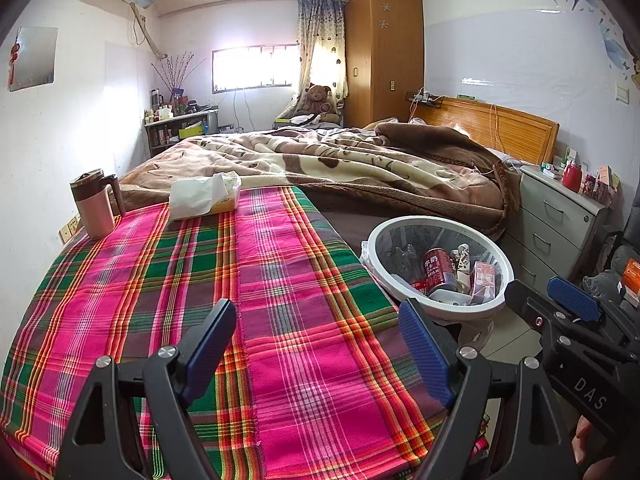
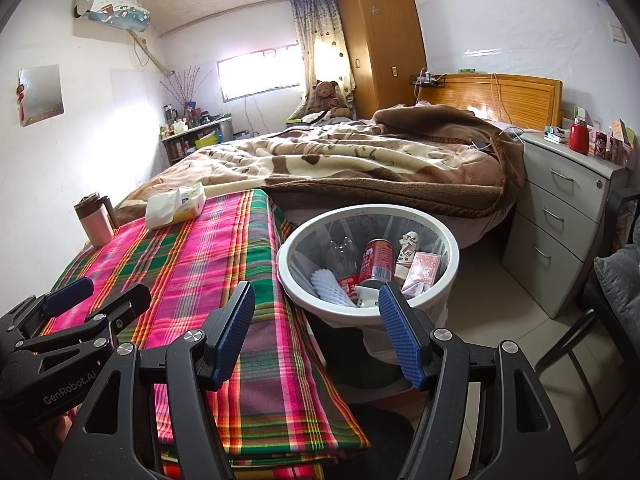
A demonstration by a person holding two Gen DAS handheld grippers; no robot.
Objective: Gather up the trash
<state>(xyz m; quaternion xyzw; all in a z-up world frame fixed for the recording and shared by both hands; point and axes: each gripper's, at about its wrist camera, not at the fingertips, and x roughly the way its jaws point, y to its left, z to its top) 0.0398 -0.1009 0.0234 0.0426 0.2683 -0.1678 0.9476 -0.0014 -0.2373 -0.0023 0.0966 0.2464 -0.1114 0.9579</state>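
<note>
Left wrist view: your left gripper (image 1: 320, 344) sits over the plaid cloth (image 1: 248, 280), jaws spread wide, nothing btwn the pads.
Right wrist view: your right gripper (image 2: 316, 332) is spread wide too, empty; left pad over the cloth edge, right pad in front of the bin rim.
Other gripper: the right one shows at the right edge of the left view (image 1: 560, 308); the left one at the lower left of the right view (image 2: 80, 304).
Trash bin (image 2: 400, 308): white rim, clear liner, on the floor just beside the table, btwn table and bed (image 2: 360, 160).
In bin: red can (image 2: 376, 260) upright-ish, clear bottle (image 2: 340, 256), white foam net (image 2: 326, 282), pink carton (image 2: 424, 270), other bits too small to tell.
Table top: pink mug w/ lid (image 1: 94, 204) at far left corner; tissue pack (image 1: 204, 196) at far edge, near the blanket.
Drawers (image 2: 568, 208): grey unit right of the bed, red jar and small boxes on top.
</note>
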